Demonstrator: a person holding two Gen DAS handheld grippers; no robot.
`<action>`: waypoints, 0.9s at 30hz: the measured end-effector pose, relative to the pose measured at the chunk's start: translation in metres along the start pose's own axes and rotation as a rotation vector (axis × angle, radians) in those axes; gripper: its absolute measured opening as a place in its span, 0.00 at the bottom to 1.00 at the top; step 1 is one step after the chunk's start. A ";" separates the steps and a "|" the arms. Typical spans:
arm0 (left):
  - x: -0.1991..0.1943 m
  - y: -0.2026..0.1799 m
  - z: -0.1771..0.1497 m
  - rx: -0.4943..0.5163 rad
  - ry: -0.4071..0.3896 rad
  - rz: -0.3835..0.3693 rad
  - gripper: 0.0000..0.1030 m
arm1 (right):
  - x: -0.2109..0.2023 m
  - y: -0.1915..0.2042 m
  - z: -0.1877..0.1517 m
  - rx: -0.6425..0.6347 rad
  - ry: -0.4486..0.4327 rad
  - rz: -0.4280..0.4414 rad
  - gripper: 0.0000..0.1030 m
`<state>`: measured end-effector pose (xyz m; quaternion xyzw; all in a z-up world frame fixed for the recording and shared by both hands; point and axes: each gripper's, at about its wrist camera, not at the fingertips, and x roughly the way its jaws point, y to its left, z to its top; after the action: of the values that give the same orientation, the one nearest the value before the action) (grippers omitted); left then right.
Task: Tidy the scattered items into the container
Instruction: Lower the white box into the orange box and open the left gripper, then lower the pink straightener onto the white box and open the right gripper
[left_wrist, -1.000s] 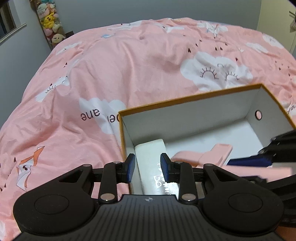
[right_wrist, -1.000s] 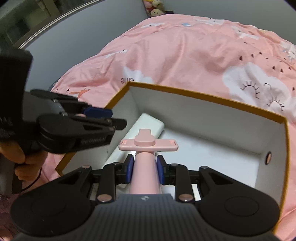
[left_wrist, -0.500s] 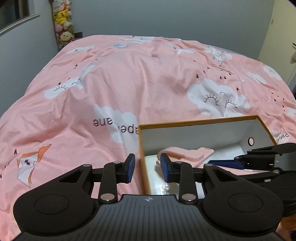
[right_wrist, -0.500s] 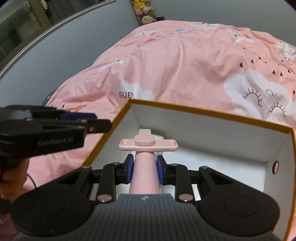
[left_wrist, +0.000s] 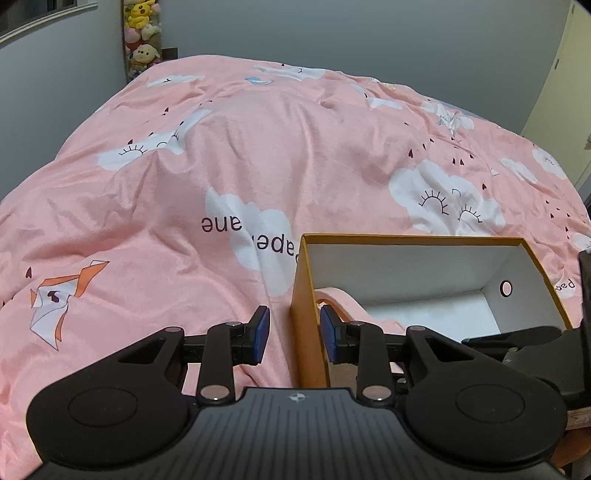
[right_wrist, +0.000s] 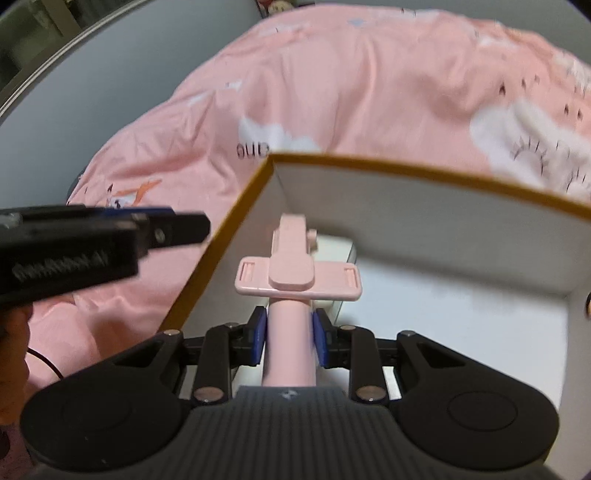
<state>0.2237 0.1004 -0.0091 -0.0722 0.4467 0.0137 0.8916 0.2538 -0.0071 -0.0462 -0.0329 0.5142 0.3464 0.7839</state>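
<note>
Bed: a pink cloud-print duvet (left_wrist: 229, 155) is carrying everything, and no loose items are showing on it.
Container: an orange-rimmed cardboard box (left_wrist: 410, 239) with white inner walls is sitting open-topped near the duvet's near edge, ready for drops from above.
White item: a white block (right_wrist: 345, 254) is lying on the box floor by the left wall, partly hidden under the pink piece.
Task item: a pink phone holder (right_wrist: 297, 278) is hovering inside the box near its left wall. Its stem is running along the fingers, long axis pointing toward the far wall, with the crossbar lying left to right. That heading is probably keeping it parallel to the wall so it lies flat.
Right gripper (right_wrist: 289, 334): jaws are clamping the holder's stem just behind the crossbar.
Left gripper (left_wrist: 294, 334): jaws are standing apart and empty, straddling the box's left wall, one finger outside and one inside; whether they are touching it is unclear.
</note>
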 end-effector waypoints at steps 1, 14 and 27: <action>0.001 0.000 0.000 -0.001 0.002 -0.001 0.34 | 0.003 -0.001 0.000 0.017 0.010 0.007 0.28; 0.006 0.006 -0.002 -0.017 0.016 -0.005 0.34 | 0.030 0.003 0.008 0.129 0.116 0.060 0.30; 0.007 0.006 -0.003 -0.021 0.022 -0.011 0.34 | 0.021 0.002 0.005 0.106 0.156 0.091 0.23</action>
<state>0.2253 0.1062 -0.0170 -0.0839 0.4560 0.0127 0.8859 0.2616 0.0076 -0.0609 0.0049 0.5922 0.3505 0.7256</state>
